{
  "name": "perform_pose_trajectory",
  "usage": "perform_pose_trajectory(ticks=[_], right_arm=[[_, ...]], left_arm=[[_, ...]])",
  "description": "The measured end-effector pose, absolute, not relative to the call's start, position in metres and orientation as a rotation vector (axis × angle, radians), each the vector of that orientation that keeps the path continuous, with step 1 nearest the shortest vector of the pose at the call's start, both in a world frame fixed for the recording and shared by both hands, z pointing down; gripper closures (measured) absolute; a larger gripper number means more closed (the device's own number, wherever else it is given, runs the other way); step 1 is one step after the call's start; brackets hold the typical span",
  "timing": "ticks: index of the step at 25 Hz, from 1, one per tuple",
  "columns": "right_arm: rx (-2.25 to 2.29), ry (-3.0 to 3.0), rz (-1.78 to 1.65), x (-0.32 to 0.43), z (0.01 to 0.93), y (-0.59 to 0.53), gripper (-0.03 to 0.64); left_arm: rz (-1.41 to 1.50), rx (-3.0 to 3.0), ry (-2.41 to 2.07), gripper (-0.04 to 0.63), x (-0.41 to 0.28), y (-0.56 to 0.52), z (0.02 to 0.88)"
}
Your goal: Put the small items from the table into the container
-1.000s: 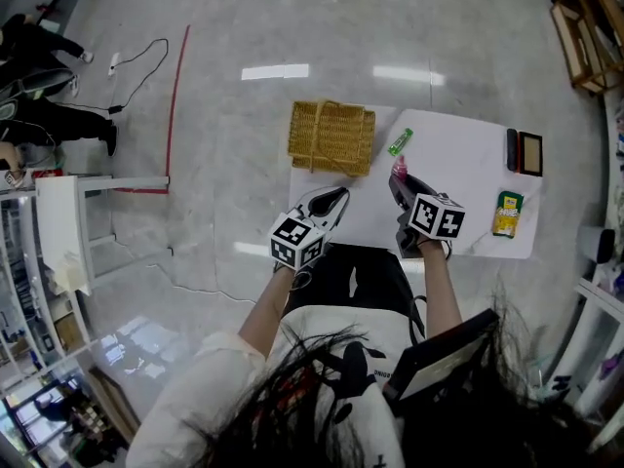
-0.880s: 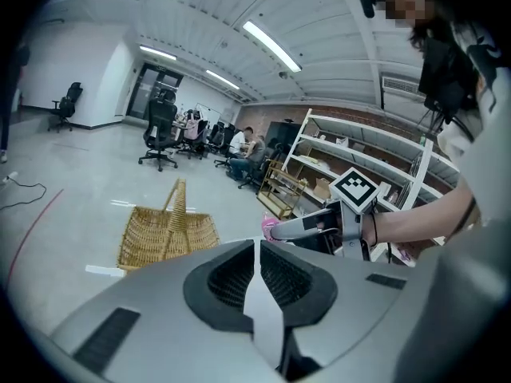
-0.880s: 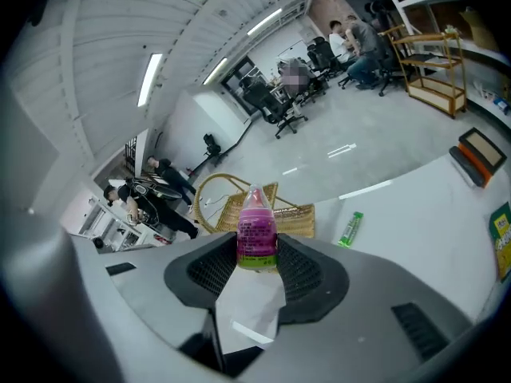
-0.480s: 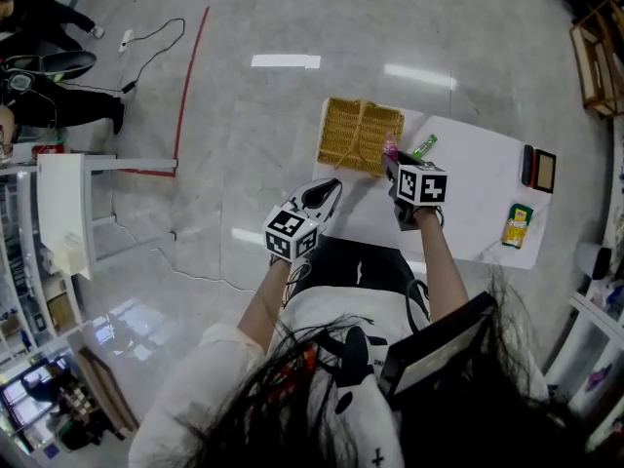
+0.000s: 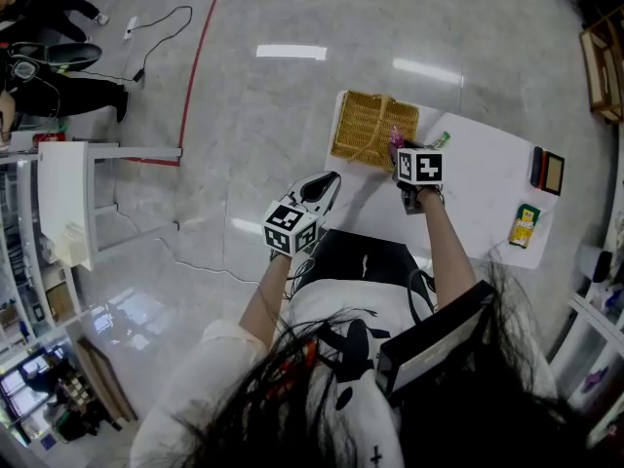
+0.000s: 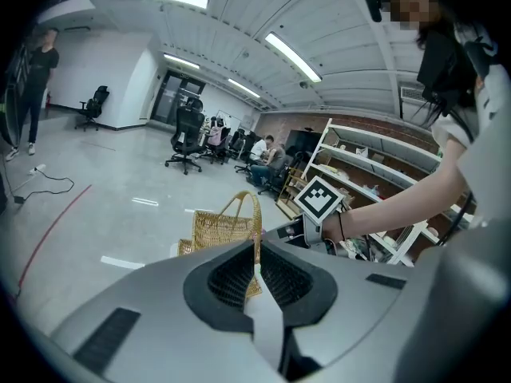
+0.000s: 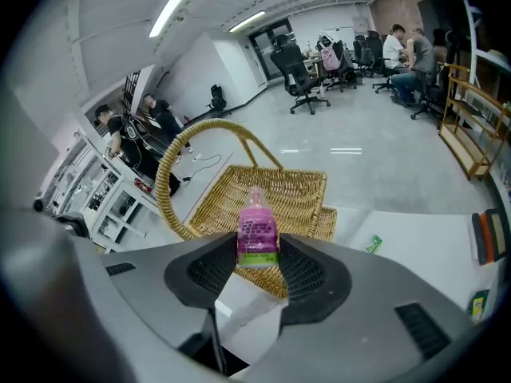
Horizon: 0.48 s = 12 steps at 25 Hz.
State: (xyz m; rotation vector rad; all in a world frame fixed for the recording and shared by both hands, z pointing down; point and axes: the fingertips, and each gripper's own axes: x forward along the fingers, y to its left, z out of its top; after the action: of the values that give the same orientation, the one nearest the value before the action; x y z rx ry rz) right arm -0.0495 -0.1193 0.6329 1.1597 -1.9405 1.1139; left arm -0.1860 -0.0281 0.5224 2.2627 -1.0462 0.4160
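Observation:
A woven wicker basket (image 5: pixel 369 125) with a hoop handle stands at the far left corner of the white table (image 5: pixel 478 188). My right gripper (image 5: pixel 396 146) is at the basket's near right edge, shut on a small pink bottle (image 5: pixel 395 136). In the right gripper view the pink bottle (image 7: pixel 257 234) stands upright between the pads, with the basket (image 7: pixel 275 190) just beyond it. My left gripper (image 5: pixel 327 185) hovers off the table's left edge, shut and holding nothing. In the left gripper view its jaws (image 6: pixel 255 271) point at the basket (image 6: pixel 214 234).
A green packet (image 5: pixel 441 140) lies right of the basket. A yellow packet (image 5: pixel 525 225) lies near the table's right edge, with a dark bar (image 5: pixel 538 167) and a brown box (image 5: pixel 555 174) beyond it. Shiny floor surrounds the table; a white shelf unit (image 5: pixel 63 203) stands far left.
My right gripper has carried the pink bottle from the table's near middle toward the far left, up to the basket's edge. The left gripper has shifted slightly and stays shut.

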Motion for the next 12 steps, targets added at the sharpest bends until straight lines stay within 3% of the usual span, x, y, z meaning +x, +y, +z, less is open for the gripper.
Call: perform_pose_trajectory(ticks=[12], right_arm=[[1.254, -2.014, 1.153, -0.039, 0.6, -0.112, 0.434]], left_arm=[[0.387, 2.267, -1.066, 0.58, -0.188, -0.013, 0.512]])
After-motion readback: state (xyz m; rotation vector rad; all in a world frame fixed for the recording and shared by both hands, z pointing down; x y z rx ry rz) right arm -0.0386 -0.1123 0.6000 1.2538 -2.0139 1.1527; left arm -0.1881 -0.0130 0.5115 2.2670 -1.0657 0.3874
